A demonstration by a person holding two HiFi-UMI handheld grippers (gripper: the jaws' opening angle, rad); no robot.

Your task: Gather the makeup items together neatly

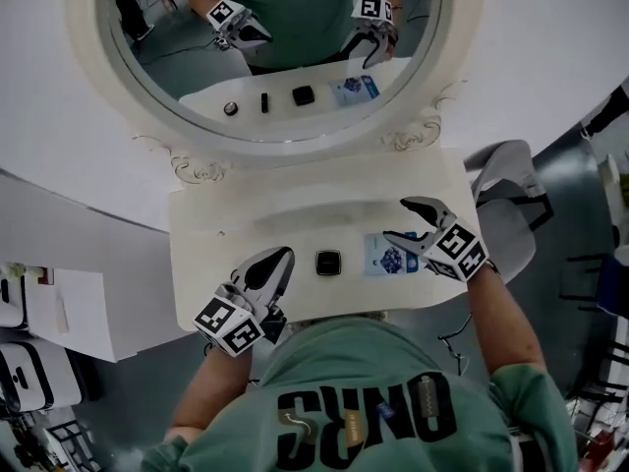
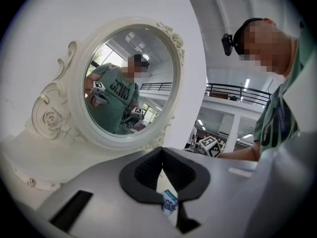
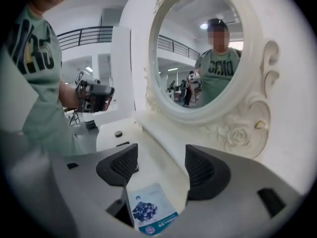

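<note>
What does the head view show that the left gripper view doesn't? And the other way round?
Only the head view shows the black compact. Only the left gripper view shows the camera worn on the person's head. Both show the round mirror, the blue packet and the right hand-held gripper.

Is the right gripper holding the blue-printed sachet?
No, the right gripper's jaws stand apart with nothing between them, and the sachet lies flat on the vanity top below.
</note>
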